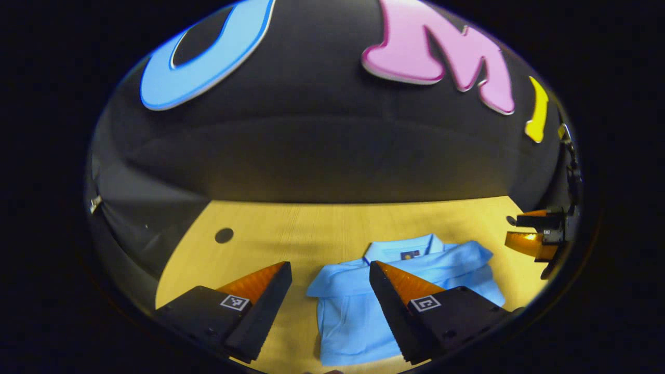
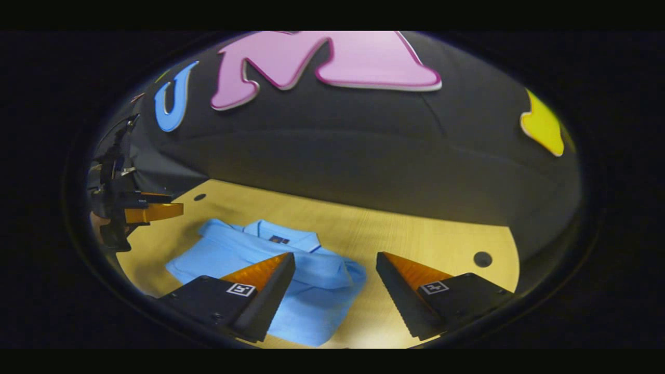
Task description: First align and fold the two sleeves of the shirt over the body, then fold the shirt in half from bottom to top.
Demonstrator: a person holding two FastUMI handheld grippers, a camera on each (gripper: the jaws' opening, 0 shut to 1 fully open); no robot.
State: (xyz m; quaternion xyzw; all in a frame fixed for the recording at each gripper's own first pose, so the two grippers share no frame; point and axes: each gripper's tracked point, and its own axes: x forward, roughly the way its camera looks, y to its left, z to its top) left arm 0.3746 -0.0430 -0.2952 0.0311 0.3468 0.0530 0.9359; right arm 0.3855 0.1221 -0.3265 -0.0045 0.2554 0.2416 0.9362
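A light blue polo shirt lies flat on the wooden table, collar toward the far wall, both short sleeves folded in over the body. My left gripper hovers open above the shirt's left part, nothing between its fingers. In the right gripper view the same shirt lies at lower left, and my right gripper hangs open over its right edge, holding nothing. The right gripper also appears at the far right of the left gripper view; the left gripper appears at the far left of the right gripper view.
A round dark hole sits in the table at the left of the left gripper view. Another hole lies right of the shirt in the right gripper view, and a small one near the back. The black wall closes off the table's far edge.
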